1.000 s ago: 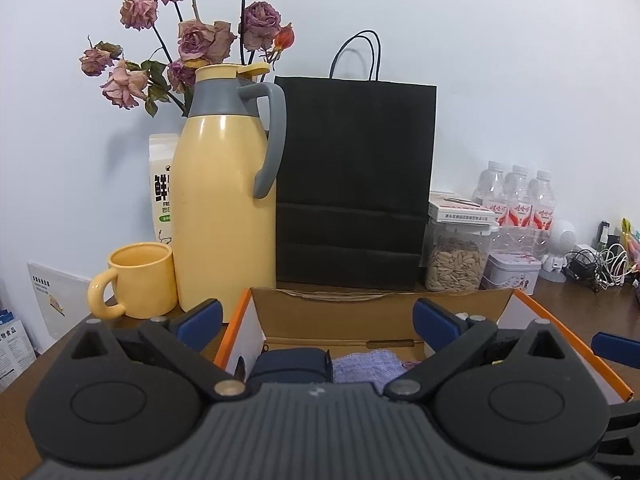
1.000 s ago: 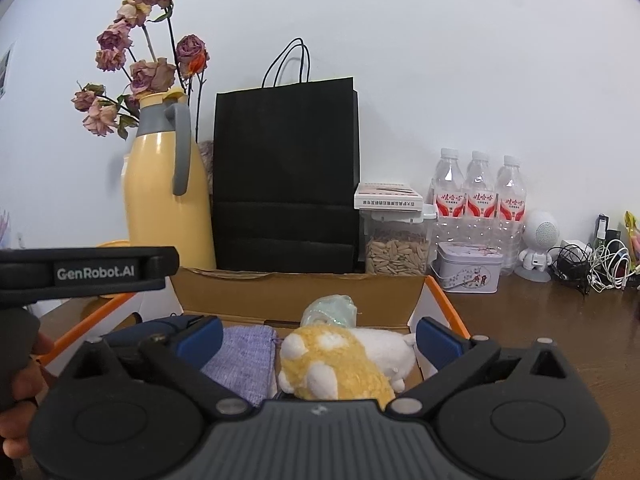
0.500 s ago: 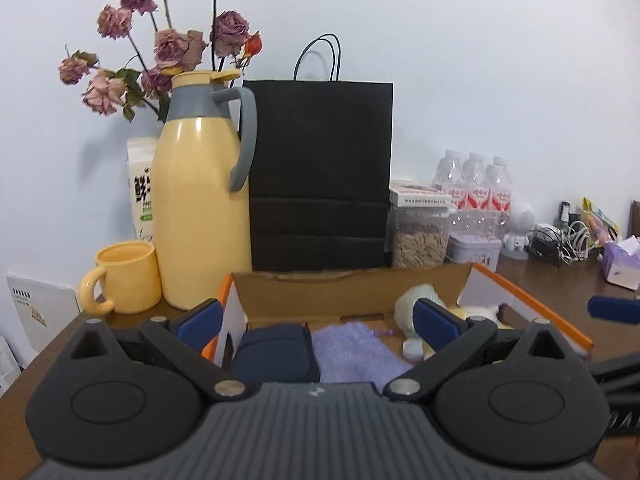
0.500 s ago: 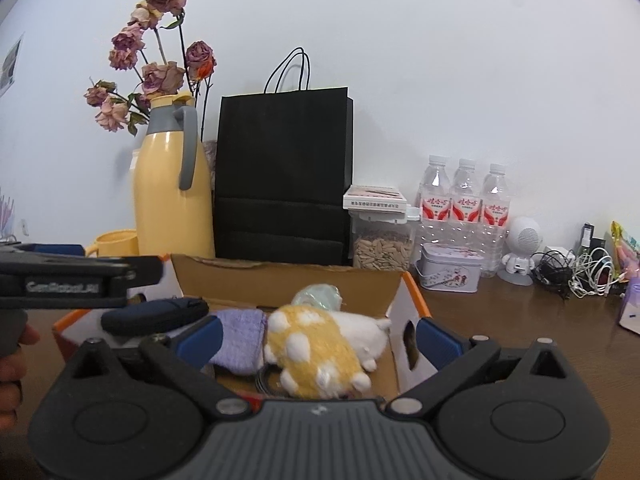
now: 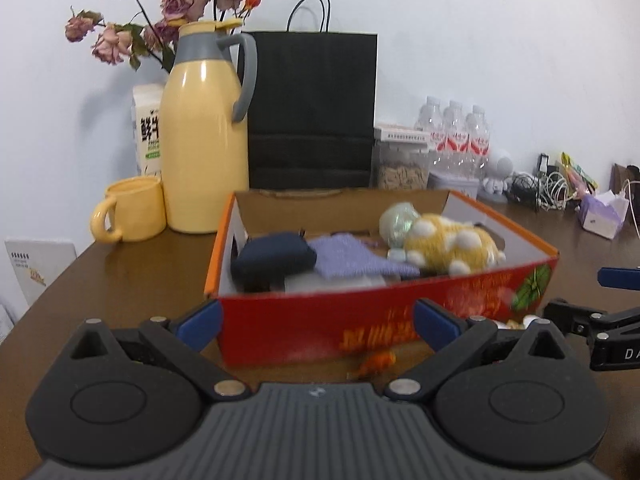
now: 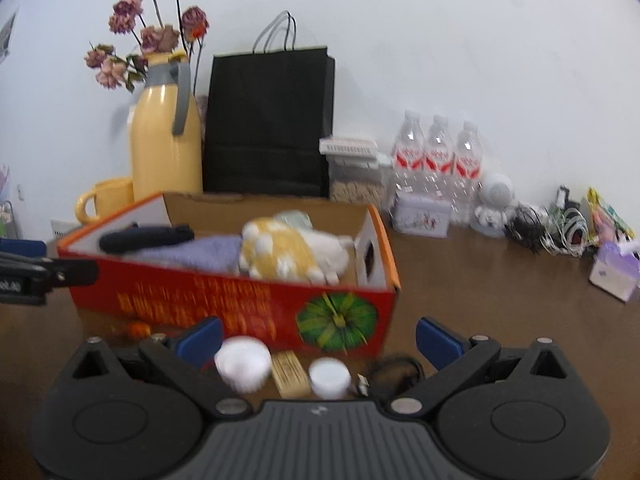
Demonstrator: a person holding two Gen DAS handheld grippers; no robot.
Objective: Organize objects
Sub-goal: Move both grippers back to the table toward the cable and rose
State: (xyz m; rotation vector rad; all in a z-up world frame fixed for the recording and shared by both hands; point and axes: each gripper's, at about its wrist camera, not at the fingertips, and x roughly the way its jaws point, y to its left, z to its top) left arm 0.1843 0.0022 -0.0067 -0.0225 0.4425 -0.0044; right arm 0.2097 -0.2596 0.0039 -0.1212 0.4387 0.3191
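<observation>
A red cardboard box [image 5: 360, 320] with orange edges sits on the brown table and also shows in the right wrist view [image 6: 240, 300]. It holds a dark blue pouch [image 5: 272, 260], a purple cloth [image 5: 352, 260], a yellow and white plush toy [image 5: 452, 248] and a pale green thing [image 5: 396, 220]. My left gripper [image 5: 316, 324] is open and empty before the box's front wall. My right gripper [image 6: 318, 336] is open and empty. Under it lie two white round caps [image 6: 242, 364], a wooden block [image 6: 290, 372] and a black cable [image 6: 394, 372]. A small orange item [image 5: 378, 360] lies before the box.
Behind the box stand a yellow thermos [image 5: 204, 140] with dried roses, a yellow mug [image 5: 130, 210], a black paper bag [image 5: 312, 108], a seed jar [image 6: 354, 168], three water bottles [image 6: 438, 160] and a tin [image 6: 420, 220]. Cables [image 6: 556, 232] and a tissue pack [image 6: 616, 272] lie at the right.
Both grippers have pulled back and up from over the box. The box's red front wall and the small items before it have come into view.
</observation>
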